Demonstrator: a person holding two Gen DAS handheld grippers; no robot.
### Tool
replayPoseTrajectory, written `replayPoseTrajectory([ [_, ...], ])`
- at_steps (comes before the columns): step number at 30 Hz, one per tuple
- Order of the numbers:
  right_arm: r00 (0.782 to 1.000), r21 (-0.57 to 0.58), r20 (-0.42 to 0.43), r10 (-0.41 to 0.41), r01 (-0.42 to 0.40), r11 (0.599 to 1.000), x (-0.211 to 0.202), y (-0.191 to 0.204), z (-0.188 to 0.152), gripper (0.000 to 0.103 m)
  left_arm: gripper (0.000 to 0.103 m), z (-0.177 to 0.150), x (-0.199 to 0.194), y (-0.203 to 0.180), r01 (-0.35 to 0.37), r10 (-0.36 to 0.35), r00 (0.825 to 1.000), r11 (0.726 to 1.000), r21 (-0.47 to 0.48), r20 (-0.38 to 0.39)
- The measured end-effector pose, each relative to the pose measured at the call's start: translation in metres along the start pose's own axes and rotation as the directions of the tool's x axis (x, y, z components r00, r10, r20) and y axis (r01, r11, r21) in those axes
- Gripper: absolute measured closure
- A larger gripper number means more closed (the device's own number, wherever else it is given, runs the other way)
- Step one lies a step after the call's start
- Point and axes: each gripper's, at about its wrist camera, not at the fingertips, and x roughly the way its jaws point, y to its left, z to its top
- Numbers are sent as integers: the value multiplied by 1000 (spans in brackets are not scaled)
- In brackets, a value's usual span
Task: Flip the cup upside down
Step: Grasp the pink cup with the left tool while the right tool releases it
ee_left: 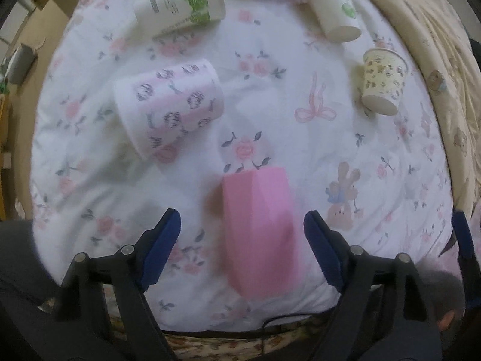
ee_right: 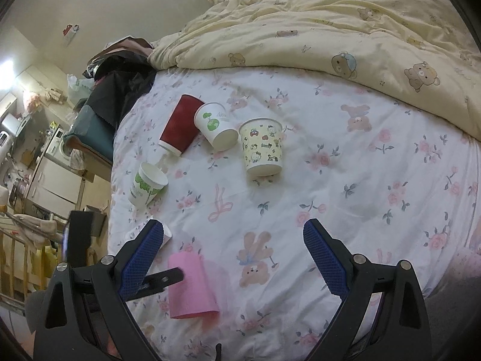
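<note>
a lived-in bedroom in a home. the work surface is a bed — a white sheet (ee_right: 345,186) printed with pink roses, bows and bunnies, with a rumpled cream comforter (ee_right: 330,30) covered in cartoon bears pushed toward the far side. dark clothes (ee_right: 120,81) are heaped at the bed's edge against a plain beige wall (ee_right: 105,6). off to the left the room is cluttered — pale cabinets (ee_right: 57,177), what looks like a small white appliance (ee_right: 58,147), bags and odds and ends, too blurred to name further.
</note>
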Motion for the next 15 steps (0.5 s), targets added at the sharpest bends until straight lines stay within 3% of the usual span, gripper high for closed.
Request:
replayPoseTrajectory([
  [4, 1000, 9, -2, -6, 6, 1000, 2, -3, 1, 6, 38, 3, 17, -5, 17, -19, 999, 999, -43, -50],
  [9, 1000, 6, 2, -15, 15, 1000, 1, -4, 1, 6, 39, 2, 34, -8, 22, -28, 995, 998, -67, -91],
  [12, 1000, 4, -1, -16, 16, 1000, 2, -3, 2, 6, 48, 3, 40, -7, 26, -34, 994, 997, -74, -103],
  [15, 1000, -2, -5, -21, 21, 1000, 3, -2, 1, 6, 48, 3, 34, -7, 40, -44, 996, 997, -59, -82],
])
